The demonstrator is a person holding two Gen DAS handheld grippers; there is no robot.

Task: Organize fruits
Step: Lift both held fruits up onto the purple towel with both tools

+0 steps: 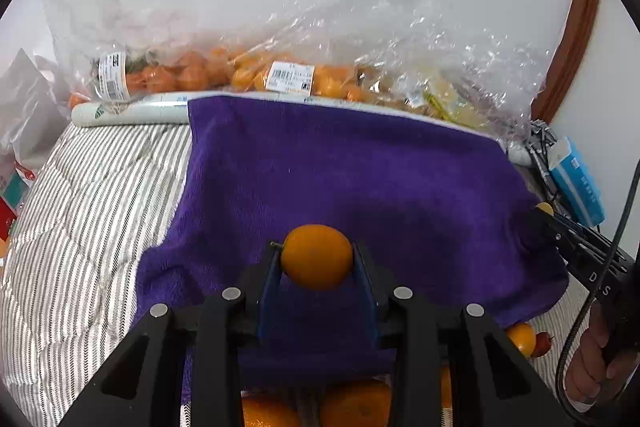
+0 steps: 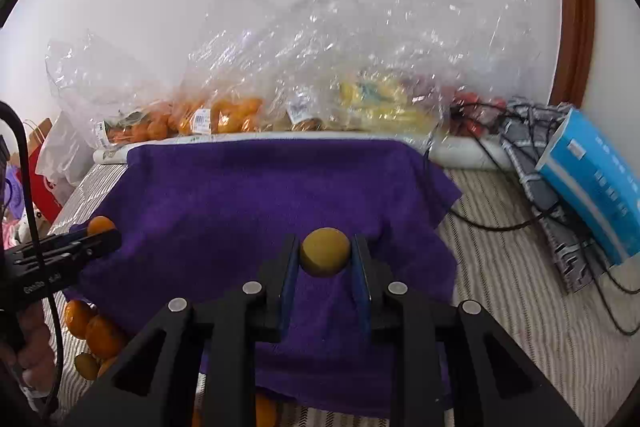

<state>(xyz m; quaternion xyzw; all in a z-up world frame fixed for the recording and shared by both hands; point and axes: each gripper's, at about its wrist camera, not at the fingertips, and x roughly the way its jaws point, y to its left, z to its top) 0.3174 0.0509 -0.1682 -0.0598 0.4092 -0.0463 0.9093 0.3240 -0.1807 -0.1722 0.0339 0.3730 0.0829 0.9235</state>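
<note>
Partly hidden below, loose oranges (image 1: 356, 403); both jaws clenched, left on orange (image 1: 317, 257), right on kumquat (image 2: 325, 251).

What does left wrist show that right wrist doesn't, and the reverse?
Left wrist only: the left gripper shut on an orange, plus a small red fruit by the towel's near right corner.
Right wrist only: the right gripper shut on a duller yellow-orange fruit, a grey patterned cloth and red fruit in a bag at the back right.
Both: purple towel, striped bedding, bagged oranges, blue box.
</note>
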